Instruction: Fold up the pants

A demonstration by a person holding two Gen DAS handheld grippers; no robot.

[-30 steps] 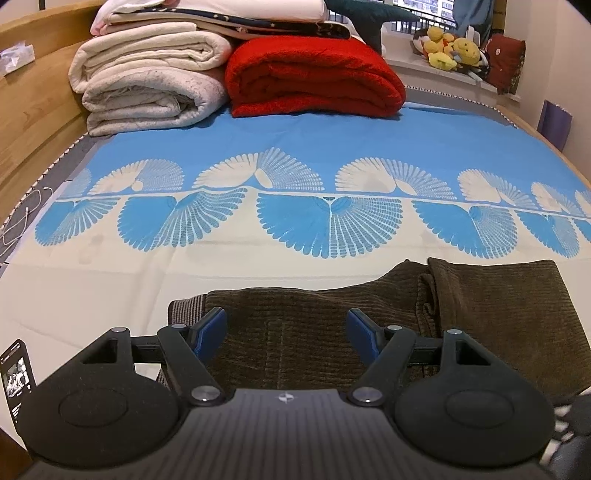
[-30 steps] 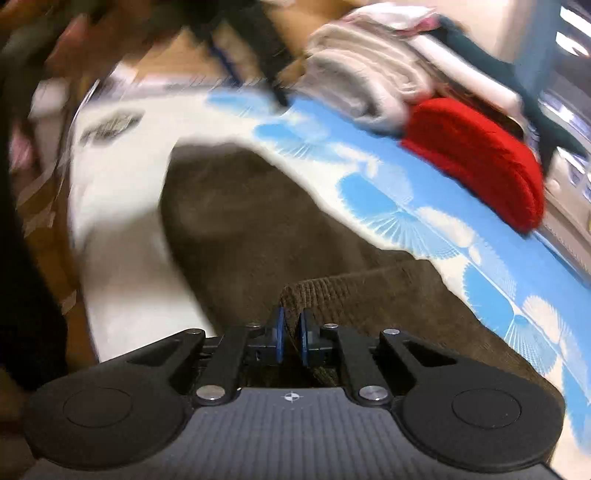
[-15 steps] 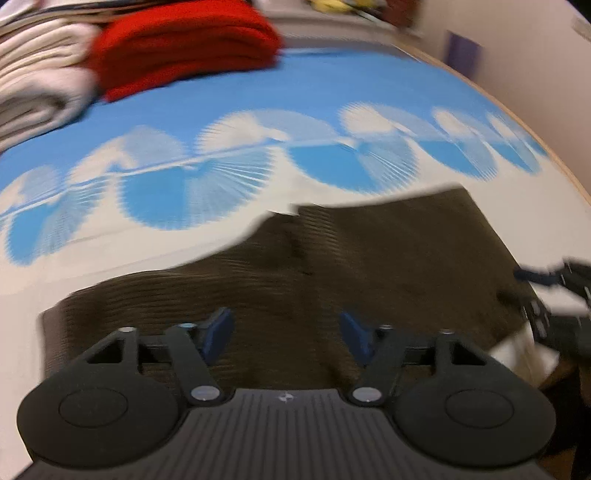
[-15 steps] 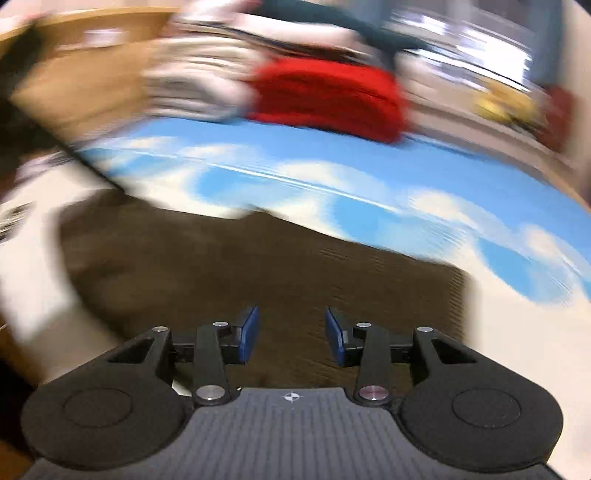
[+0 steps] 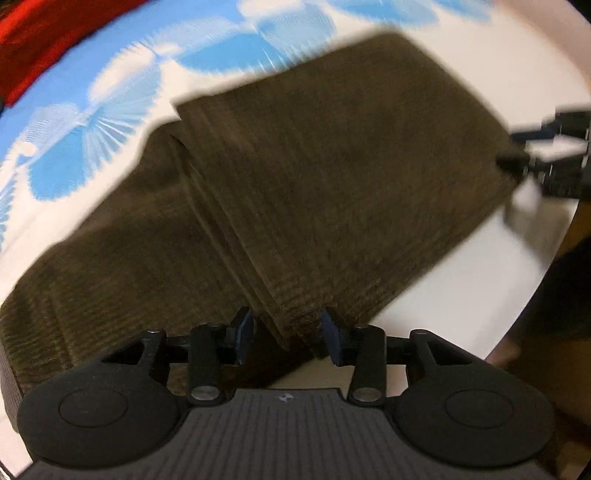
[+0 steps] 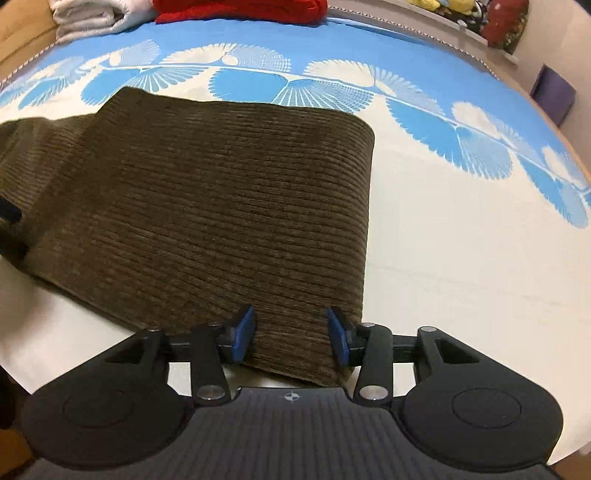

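With the pants (image 6: 207, 206) lying folded near the front edge of the bed (image 6: 461, 236), both the left tongs (image 5: 288, 338) and right tongs (image 6: 291, 339) stand apart astride its near hem, so closing unevenly may pinch only the top layer and skew the fold.

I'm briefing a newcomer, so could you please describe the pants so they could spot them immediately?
Start from the bed's blue and cream fan-patterned sheet. On its cream near part lie the dark brown ribbed corduroy pants, folded flat. They are the only brown item; the red folded blanket and pale grey folded blanket sit far back by the headboard.
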